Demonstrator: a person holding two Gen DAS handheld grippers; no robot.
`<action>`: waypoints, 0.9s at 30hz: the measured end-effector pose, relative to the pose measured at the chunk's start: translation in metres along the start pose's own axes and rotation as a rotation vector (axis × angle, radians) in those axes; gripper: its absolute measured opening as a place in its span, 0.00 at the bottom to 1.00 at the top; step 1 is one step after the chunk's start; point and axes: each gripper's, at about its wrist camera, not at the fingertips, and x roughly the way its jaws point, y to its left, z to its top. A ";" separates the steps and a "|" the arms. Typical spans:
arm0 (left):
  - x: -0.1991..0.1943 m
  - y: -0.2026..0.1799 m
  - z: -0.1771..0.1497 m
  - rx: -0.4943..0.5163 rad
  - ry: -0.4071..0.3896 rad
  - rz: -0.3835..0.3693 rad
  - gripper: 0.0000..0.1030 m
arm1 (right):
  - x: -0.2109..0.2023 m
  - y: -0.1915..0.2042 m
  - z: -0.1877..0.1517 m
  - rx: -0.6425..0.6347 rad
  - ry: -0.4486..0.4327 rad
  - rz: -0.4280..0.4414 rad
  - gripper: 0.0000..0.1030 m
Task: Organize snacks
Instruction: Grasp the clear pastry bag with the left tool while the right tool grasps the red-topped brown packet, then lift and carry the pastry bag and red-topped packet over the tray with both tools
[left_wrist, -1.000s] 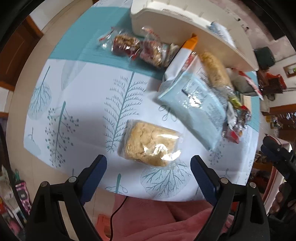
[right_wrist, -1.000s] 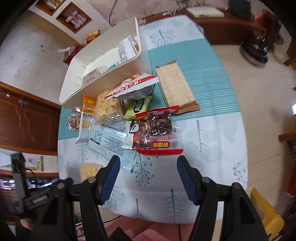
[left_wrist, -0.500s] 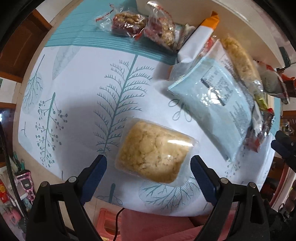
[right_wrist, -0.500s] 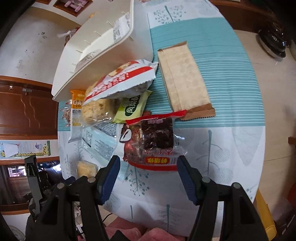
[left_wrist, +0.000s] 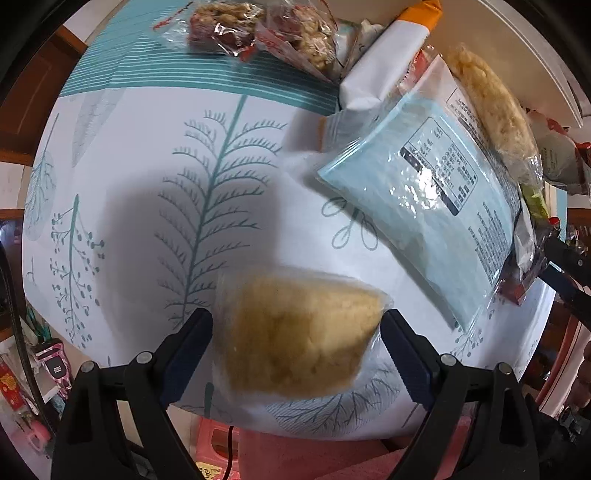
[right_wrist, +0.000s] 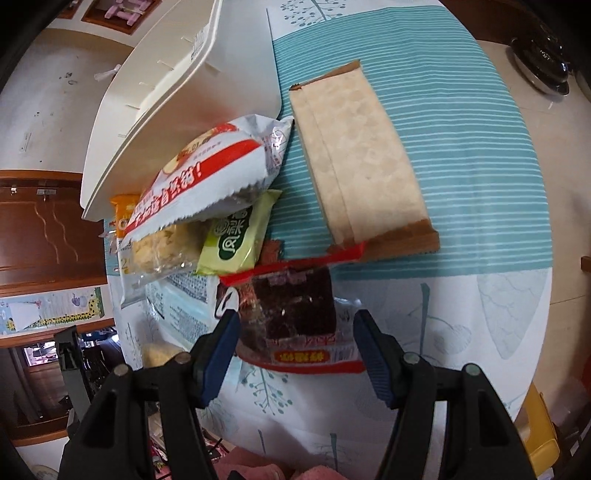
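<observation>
Counter cloth: smooth white sheet printed with teal ferns and berry sprigs, with a teal striped band at the far side; it covered the counter.
Left gripper: blue ridged fingers spread wide, straddling the crumbly cake; whether the pads touched the wrapper could not be told.
Crumbly cake: blurred, golden, coarse-grained block in clear film, at the near counter edge.
Nut clusters: two lumpy brown pieces in crinkled clear wrap, on the far teal band.
White-orange bar: long glossy wrapper, beside the nut clusters, its near end touching the pile.
Pale blue pouch: flat, shiny, with a printed label panel; it lay well right of the cake.
Second crumbly cake: elongated, in clear film, on the pouch's far edge.
White bin: hard plastic, slotted walls; its contents were hidden from this angle.
Red-white bag: puffy foil with a serrated seam, leaning on the bin wall and overlapping the green packet.
Right gripper: fingers parted on either side of the dark snack pack, not closed on it.
Dark snack pack: red-trimmed clear window showing dark pieces.
Cracker sleeve: long, flat, beige with brown ends, on the teal stripes right of the pile.
</observation>
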 end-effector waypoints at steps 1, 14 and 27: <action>0.001 -0.001 0.002 0.001 0.004 -0.001 0.89 | 0.000 -0.001 0.002 0.002 -0.002 -0.003 0.62; 0.023 -0.029 0.034 0.033 0.077 0.048 0.81 | -0.004 -0.003 0.009 -0.015 -0.019 -0.035 0.58; 0.014 -0.058 0.025 0.054 0.072 0.075 0.44 | -0.006 -0.011 0.010 -0.014 -0.011 -0.007 0.39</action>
